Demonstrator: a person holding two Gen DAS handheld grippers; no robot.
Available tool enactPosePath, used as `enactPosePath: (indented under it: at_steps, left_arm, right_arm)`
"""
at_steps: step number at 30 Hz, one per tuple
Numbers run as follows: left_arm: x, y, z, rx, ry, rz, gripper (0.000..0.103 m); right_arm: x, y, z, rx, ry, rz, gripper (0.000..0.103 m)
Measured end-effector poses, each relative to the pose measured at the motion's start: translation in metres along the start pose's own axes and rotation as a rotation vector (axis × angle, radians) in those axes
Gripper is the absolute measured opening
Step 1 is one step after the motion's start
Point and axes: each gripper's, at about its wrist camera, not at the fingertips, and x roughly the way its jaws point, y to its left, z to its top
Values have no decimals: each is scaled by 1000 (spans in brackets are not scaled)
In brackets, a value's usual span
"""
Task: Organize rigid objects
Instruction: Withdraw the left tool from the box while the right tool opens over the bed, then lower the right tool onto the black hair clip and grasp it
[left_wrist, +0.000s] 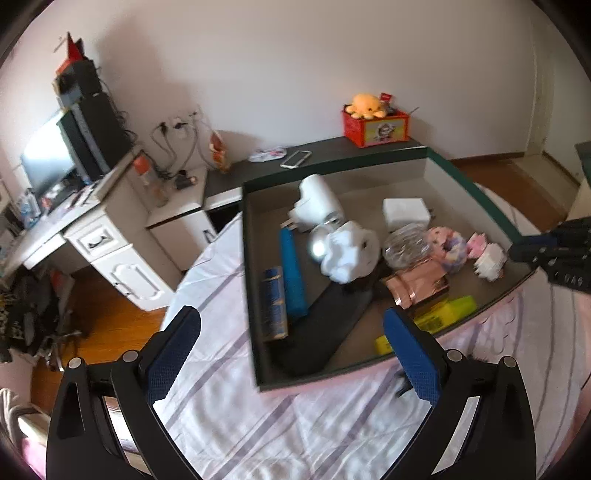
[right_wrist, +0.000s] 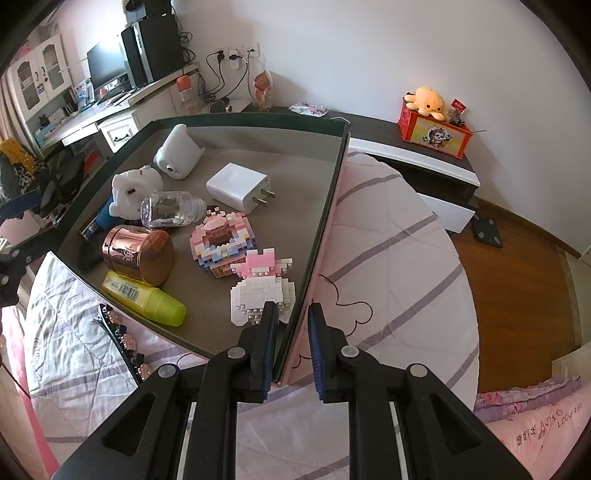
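A shallow dark green box (left_wrist: 255, 280) lies on the bed and holds many items: a white charger (right_wrist: 238, 192), a copper tin (right_wrist: 142, 256), a yellow-green tube (right_wrist: 147, 297), a pink brick donut (right_wrist: 221, 240), a white brick figure (right_wrist: 260, 291), a clear bottle (right_wrist: 173, 208) and a blue stick (left_wrist: 293, 273). My left gripper (left_wrist: 291, 347) is open and empty, over the box's near corner. My right gripper (right_wrist: 291, 325) straddles the box's right wall (right_wrist: 325, 221), one finger inside, one outside, and looks closed on it. It also shows at the right edge of the left wrist view (left_wrist: 554, 254).
A dark hair clip with copper flowers (right_wrist: 122, 336) lies on the striped bedsheet (right_wrist: 388, 258) beside the box. A dark bedside shelf (right_wrist: 424, 147) carries a red box with an orange plush (right_wrist: 432, 122) and a phone (left_wrist: 295, 159). A white desk (left_wrist: 107, 236) stands left.
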Motion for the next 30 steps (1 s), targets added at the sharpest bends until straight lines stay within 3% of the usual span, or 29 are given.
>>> enactPosePath:
  at_steps: [7, 8, 10, 11, 19, 26, 30]
  left_arm:
    - [2, 20, -18, -68, 40, 22, 101]
    - [1, 22, -21, -80, 41, 17, 101]
    - [-2, 24, -28, -92, 36, 2, 101]
    - [-3, 26, -31, -101, 35, -8, 102]
    - [-6, 39, -45, -143, 34, -35, 102]
    - [17, 49, -41, -191, 59, -89, 101]
    - [18, 50, -40, -198, 51, -166, 93]
  right_arm:
    - [-16, 0, -8, 35, -46, 11, 21]
    - [-20, 1, -10, 44, -62, 6, 43]
    - [-32, 4, -17, 54, -107, -22, 77]
    - [-37, 6, -20, 52, -123, -22, 80]
    - [-71, 46, -62, 36, -229, 8, 80]
    - [-38, 84, -75, -25, -167, 54, 80]
    - [-19, 95, -72, -53, -130, 61, 80]
